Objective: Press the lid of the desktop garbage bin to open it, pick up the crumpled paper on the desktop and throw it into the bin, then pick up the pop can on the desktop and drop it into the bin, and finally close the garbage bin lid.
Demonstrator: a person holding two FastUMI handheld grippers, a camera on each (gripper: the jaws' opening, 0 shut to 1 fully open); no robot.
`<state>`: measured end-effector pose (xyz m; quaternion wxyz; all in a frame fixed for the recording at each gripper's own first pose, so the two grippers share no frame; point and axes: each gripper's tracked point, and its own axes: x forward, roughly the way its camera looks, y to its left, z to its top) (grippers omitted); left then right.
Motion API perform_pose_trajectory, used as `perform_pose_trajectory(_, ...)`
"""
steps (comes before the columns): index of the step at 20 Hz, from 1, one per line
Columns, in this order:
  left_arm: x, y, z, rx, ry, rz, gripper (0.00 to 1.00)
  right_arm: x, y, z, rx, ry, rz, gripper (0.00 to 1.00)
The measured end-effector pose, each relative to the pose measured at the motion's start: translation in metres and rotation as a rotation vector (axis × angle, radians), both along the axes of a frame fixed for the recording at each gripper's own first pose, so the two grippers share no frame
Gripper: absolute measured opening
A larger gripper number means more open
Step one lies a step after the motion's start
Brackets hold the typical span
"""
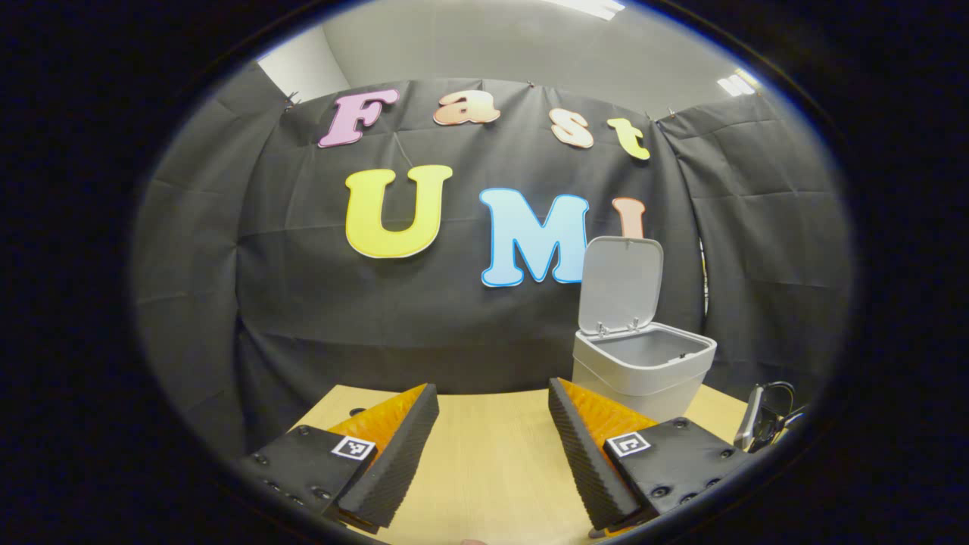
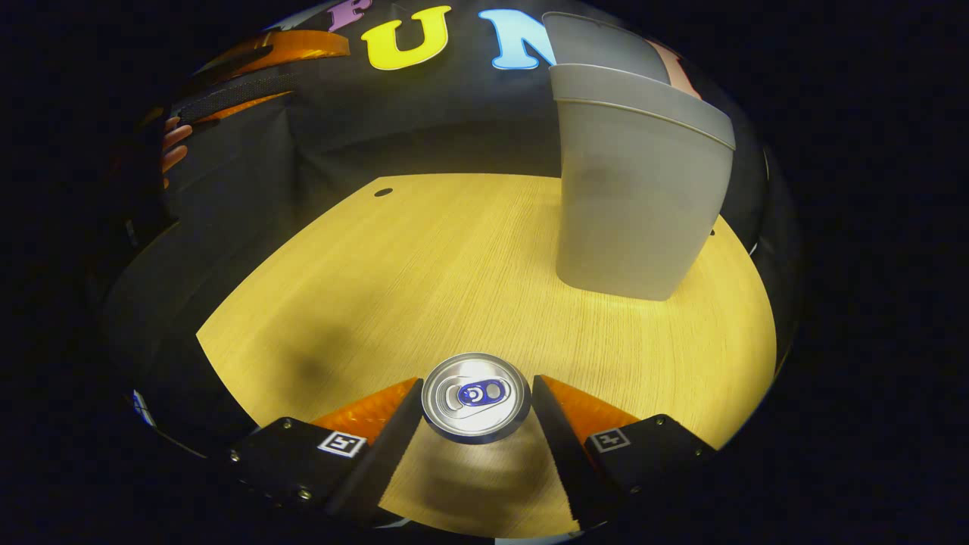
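The grey desktop bin (image 1: 643, 371) stands on the wooden table (image 1: 492, 454) to the right of my left gripper (image 1: 492, 409), with its lid (image 1: 621, 284) raised upright. That gripper hovers open with nothing between its fingers. In the right gripper view the pop can (image 2: 475, 397) stands upright, seen from above, between the fingertips of my right gripper (image 2: 475, 386), and both fingers touch its sides. The bin (image 2: 636, 204) rises just beyond it to the right. My left gripper (image 2: 242, 83) hangs high at the far left, held by a hand (image 2: 174, 147).
A grey device with cables (image 1: 761, 416) sits at the table's right edge. A small dark hole (image 2: 383, 192) marks the table's far left part. Bare wood (image 2: 378, 280) lies left of the bin. Black cloth walls close in the table.
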<state>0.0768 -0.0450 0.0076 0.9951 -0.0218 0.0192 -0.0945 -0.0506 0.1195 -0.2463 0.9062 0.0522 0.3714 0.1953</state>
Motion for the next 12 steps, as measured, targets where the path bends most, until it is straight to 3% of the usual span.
perform_pose_trajectory(1,0.0,0.0,-0.001,0.0,0.001,0.0,1.0,0.003,0.002,-0.004,-0.002,0.001,0.002,0.87)
perform_pose_trajectory(6,0.002,-0.002,-0.004,-0.008,0.009,0.0,1.0,0.007,-0.005,0.003,-0.027,-0.032,0.004,0.84)
perform_pose_trajectory(12,0.003,-0.002,-0.004,-0.007,0.008,0.006,1.0,0.025,-0.023,0.054,-0.002,-0.161,-0.032,0.84)
